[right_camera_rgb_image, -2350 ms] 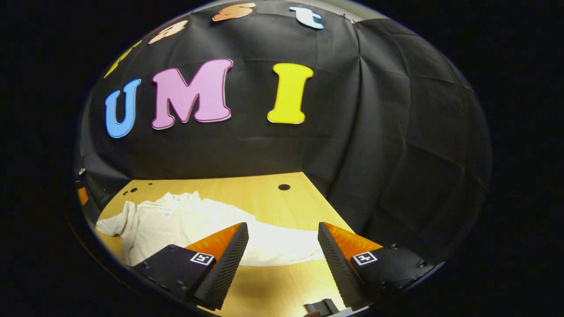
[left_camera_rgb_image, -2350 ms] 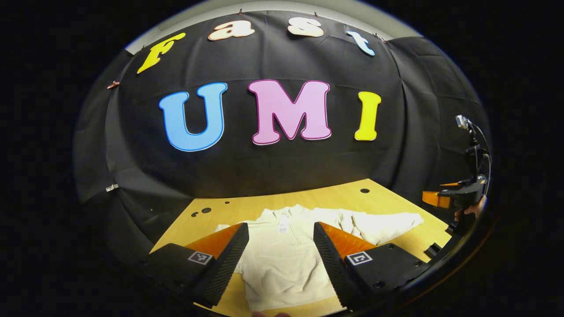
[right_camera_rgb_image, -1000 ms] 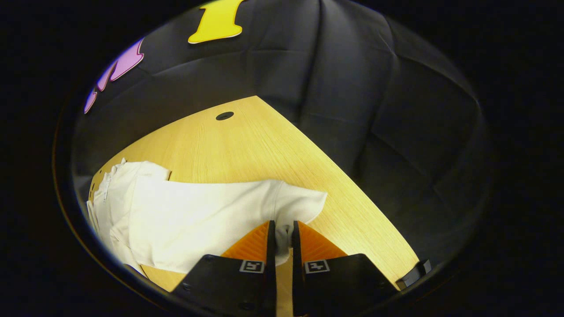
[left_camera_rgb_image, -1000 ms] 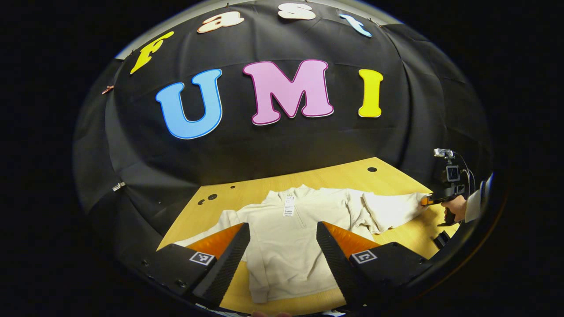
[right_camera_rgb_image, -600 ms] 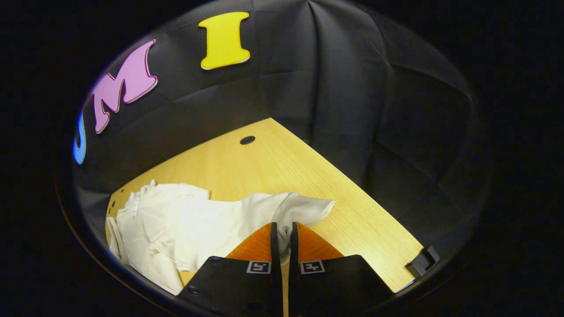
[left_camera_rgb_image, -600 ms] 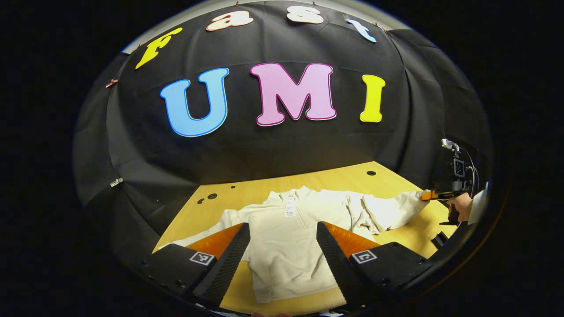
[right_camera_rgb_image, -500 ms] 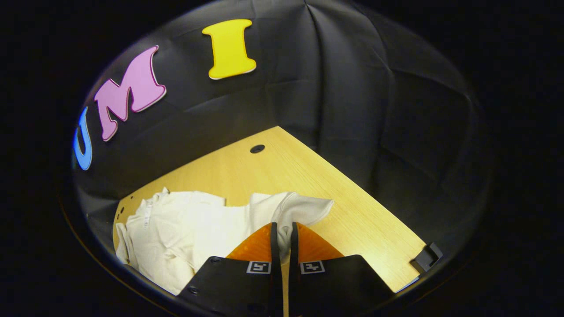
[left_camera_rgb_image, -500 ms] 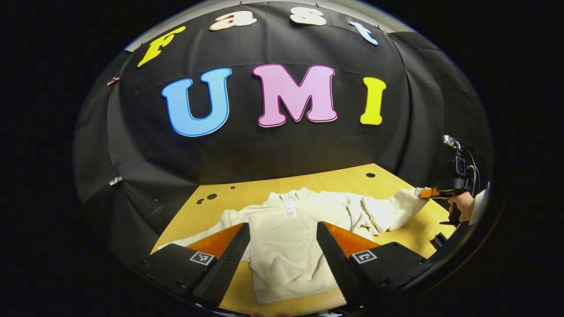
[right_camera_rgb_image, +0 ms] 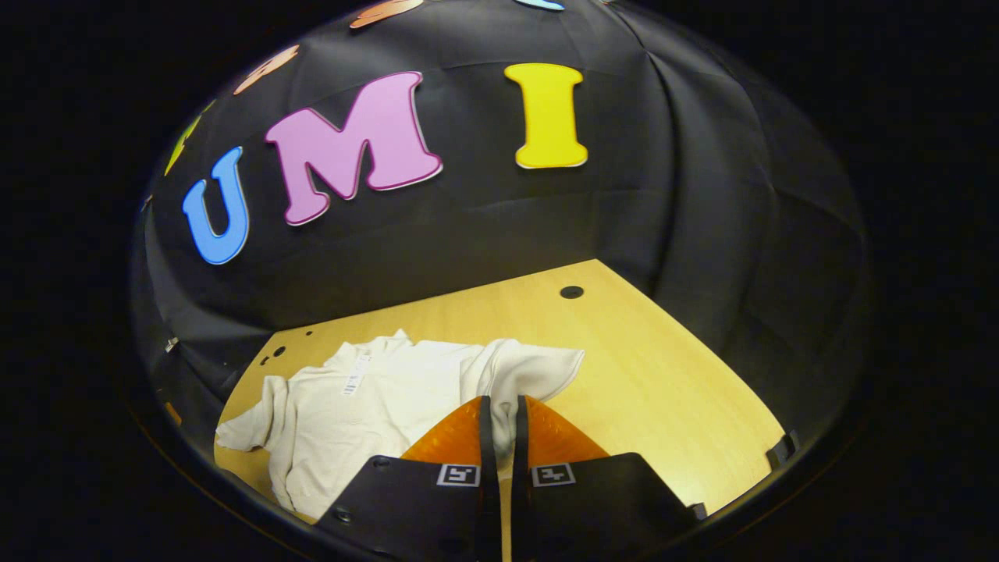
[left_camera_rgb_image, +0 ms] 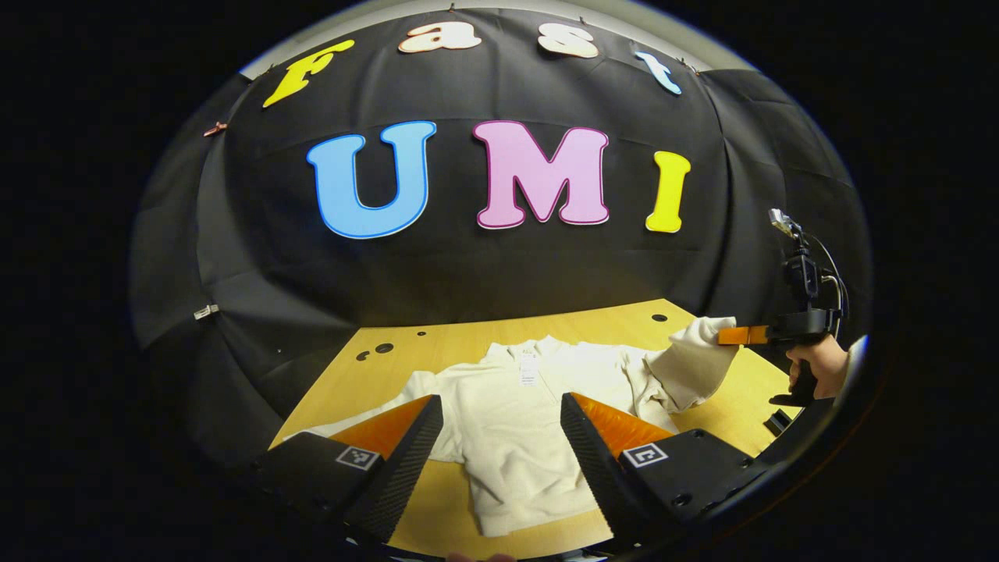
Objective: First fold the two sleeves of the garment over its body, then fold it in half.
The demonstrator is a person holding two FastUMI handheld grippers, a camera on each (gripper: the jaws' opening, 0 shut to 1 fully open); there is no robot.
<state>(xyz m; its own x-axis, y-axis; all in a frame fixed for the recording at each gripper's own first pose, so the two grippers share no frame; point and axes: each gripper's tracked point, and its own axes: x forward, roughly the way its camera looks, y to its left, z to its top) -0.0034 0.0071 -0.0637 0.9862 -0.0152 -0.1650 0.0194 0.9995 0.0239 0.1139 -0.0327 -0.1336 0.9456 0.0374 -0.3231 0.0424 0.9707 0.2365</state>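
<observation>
While pinching sleeve cuff (right_camera_rgb_image: 538,367), right hand-held gripper (right_camera_rgb_image: 499,414) off table (right_camera_rgb_image: 663,390); left hand-held gripper (left_camera_rgb_image: 499,437) spread.

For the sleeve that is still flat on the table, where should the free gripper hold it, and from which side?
Grip the flat sleeve at its cuff end, likely coming from the table's outer edge on that side: the sleeve points away from the body. The left gripper is open above it.
</observation>
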